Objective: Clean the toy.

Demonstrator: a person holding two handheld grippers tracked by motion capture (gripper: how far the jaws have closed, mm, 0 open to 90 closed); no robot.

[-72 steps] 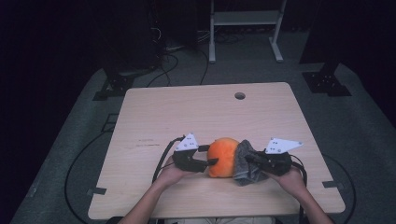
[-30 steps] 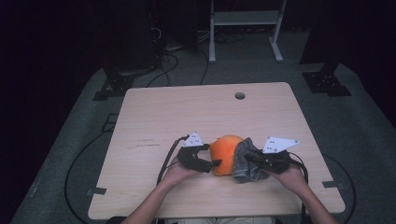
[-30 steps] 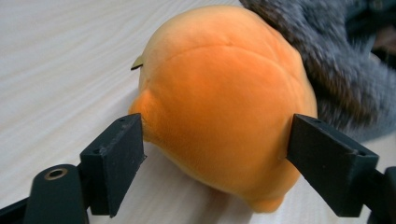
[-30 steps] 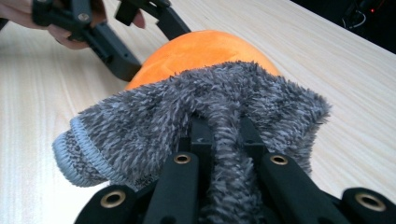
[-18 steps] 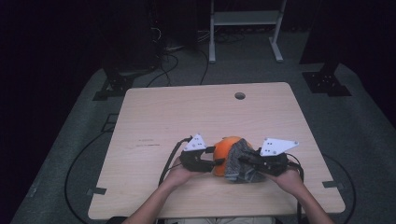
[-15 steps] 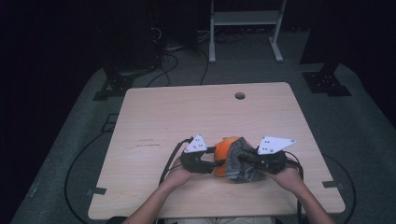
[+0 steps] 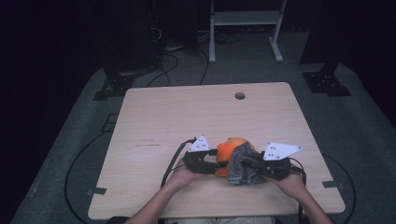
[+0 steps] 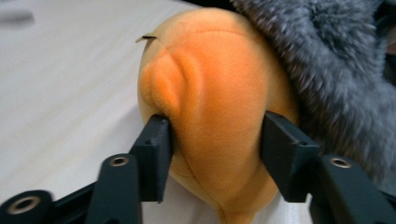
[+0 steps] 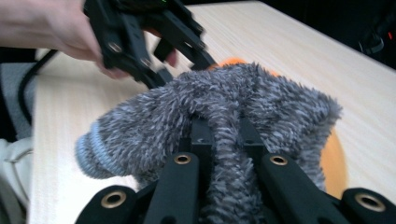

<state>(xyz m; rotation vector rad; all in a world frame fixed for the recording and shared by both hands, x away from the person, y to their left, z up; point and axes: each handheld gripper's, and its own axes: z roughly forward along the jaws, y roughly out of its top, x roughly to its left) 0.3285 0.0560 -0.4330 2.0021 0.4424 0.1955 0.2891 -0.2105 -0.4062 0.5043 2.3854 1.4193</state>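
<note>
Dark room, pale tabletop: left gripper has just been closing on the orange plush, right gripper clenched on the grey sock at its 3 o'clock. I'd hold the plush firm and pull slow.

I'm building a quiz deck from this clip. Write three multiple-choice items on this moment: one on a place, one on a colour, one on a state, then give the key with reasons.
1. Where on the table does the plush ball lie?
A. near the front edge, between the two grippers
B. beside the round hole at the far edge
C. at the far left corner

2. What colour is the plush ball?
A. green
B. orange
C. white

3. How does the right gripper stand?
A. wide open above the table
B. shut on the grey fuzzy sock
C. shut on a cable

Key: 1 A, the high view shows it between the left gripper and the right one, near the person. 2 B, the left gripper view shows orange plush. 3 B, the right gripper view shows a fold of sock pinched between its jaws.
</note>
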